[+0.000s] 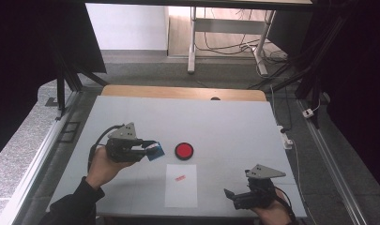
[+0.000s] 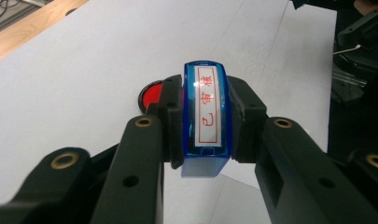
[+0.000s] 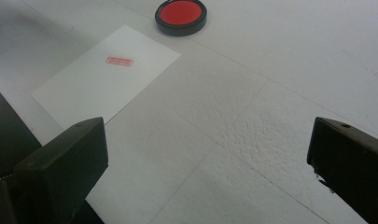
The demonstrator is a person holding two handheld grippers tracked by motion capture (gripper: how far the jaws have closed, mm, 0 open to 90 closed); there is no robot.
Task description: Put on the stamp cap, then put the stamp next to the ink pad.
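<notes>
A blue stamp with red characters on its white label sits clamped between the jaws of my left gripper, which is shut on it and held above the table left of the red ink pad. The same stamp shows blue at the jaw tips in the high view. A white sheet of paper lies in front of the pad and bears one small red imprint. My right gripper hovers near the table's front right, open with nothing between its jaws. From the right gripper view the paper and ink pad lie ahead.
The white table has a wooden strip along its far edge. Beyond it stand a desk frame and loose cables on the floor. Dark curtains and black frame posts flank both sides.
</notes>
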